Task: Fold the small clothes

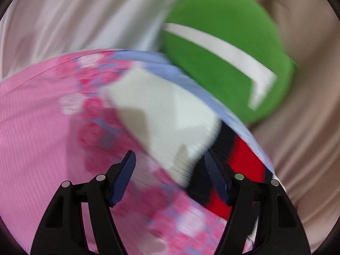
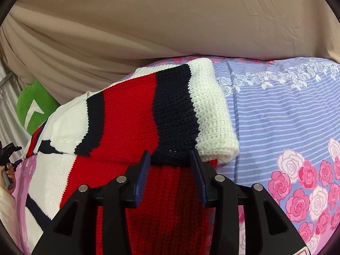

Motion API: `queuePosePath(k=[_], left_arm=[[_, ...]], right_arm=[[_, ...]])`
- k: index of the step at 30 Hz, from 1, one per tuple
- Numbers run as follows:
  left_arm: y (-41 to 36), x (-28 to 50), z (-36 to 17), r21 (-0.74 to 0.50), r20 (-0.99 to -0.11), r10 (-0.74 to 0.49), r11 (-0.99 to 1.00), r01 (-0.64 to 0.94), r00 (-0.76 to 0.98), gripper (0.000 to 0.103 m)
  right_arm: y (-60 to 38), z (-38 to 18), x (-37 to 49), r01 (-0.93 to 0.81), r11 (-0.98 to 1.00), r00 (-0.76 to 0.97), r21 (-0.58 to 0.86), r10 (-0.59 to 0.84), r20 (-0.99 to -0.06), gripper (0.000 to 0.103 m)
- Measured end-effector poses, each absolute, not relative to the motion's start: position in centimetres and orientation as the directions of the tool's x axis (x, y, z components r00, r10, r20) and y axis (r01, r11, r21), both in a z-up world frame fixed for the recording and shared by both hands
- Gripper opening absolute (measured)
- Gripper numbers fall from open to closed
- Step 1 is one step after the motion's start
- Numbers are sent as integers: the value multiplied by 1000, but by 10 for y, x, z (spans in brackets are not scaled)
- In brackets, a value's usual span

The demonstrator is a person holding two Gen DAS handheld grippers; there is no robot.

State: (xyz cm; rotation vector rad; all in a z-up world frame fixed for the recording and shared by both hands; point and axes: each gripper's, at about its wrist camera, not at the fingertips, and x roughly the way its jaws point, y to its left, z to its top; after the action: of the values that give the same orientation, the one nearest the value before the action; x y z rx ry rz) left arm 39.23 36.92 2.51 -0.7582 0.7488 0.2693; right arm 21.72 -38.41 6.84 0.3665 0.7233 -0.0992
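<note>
Left wrist view: looks forward and down between the left gripper's fingers, close over the bedsheet; frame motion-blurred. Sweater just ahead, green cushion beyond at upper right, beige drape behind.

Right wrist view: looks forward and down between the right gripper's fingers, very close over the sweater; sharp. Drape fills the top.

Shared: sweater, bedsheet, cushion, drape.
</note>
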Motion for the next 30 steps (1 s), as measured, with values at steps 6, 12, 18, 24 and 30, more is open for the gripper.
queuePosePath(k=[6,12,18,24,30], left_arm=[[374,412,21,-550,-687,-85,710,-439,722,6],[284,410,102,-454,-573,-66,856,-249,817,7],[87,380,182,-345,-450,-350,917,202,822,7],[-110,350,125,-222,-590,-509,848,481,626,17],[-137,324,47,-312,-709,-526,831,460,469,40]], right_arm=[[-386,67,218,204,928,750,311,55,-659,45],[-386,67,218,200,929,751,312,60,-658,48],[-385,68,218,200,927,753,318,63,-655,49],[-383,69,217,191,921,763,340,79,-642,54],[-385,72,213,181,913,783,366,92,-615,58]])
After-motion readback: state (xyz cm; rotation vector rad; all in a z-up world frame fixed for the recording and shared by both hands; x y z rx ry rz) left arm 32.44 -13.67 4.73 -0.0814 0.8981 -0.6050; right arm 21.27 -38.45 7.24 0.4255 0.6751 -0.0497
